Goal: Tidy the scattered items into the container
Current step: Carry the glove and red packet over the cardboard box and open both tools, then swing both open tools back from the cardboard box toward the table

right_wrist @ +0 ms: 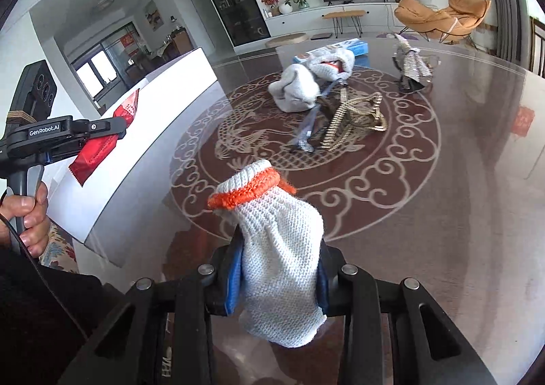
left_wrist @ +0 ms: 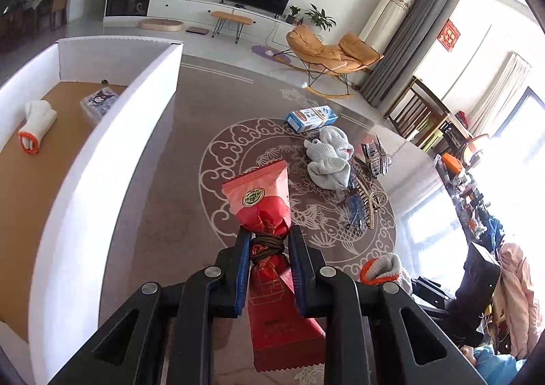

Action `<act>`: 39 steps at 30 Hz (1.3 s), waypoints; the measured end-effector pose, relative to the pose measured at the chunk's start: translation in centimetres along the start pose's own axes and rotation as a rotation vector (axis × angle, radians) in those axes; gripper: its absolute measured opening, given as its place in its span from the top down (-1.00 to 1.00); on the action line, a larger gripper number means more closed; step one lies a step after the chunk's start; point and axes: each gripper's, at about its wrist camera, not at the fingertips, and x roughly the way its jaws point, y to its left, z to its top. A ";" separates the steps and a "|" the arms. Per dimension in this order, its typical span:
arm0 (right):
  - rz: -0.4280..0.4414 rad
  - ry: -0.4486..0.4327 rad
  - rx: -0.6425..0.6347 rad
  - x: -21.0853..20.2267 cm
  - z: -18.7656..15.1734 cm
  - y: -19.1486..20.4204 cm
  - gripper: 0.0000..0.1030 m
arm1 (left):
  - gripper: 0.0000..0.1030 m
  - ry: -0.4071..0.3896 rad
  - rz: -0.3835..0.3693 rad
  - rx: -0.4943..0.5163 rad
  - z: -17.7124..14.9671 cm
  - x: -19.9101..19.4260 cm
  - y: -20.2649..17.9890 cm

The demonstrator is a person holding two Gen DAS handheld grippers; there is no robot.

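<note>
Your left gripper (left_wrist: 267, 242) is clamped tight on a red packet (left_wrist: 262, 201) at its tied waist, lifted off the table (left_wrist: 163, 160) beside the white box (left_wrist: 112, 133). Your right gripper (right_wrist: 277, 262) pinches a knit glove (right_wrist: 282, 248), orange cuff forward. Beyond lie crumpled gloves (right_wrist: 306, 81), hair clips (right_wrist: 354, 119) and a blue carton (left_wrist: 310, 117).

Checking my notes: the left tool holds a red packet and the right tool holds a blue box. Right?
Not quite. The left tool does hold the red packet, but the right tool holds a white glove with an orange cuff, as the right wrist view shows.
</note>
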 end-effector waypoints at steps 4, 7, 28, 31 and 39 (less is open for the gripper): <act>0.093 0.015 -0.108 3.1 5.1 8.5 0.33 | 0.59 -0.076 0.106 -0.050 0.7 -6.2 6.2; 0.173 0.025 -0.219 5.6 9.7 16.3 0.33 | 0.59 -0.077 0.202 -0.102 0.9 -8.0 11.3; 0.076 0.309 -0.473 24.8 18.2 36.1 -0.20 | -0.41 0.155 0.410 -0.511 1.2 -2.1 24.6; 0.123 0.247 -0.394 21.7 18.9 34.1 -0.21 | -0.52 0.122 0.423 -0.492 1.2 -2.6 23.7; 0.048 0.004 -0.318 5.9 18.2 22.2 -0.21 | -0.52 -0.054 0.281 -0.373 4.3 -7.2 16.5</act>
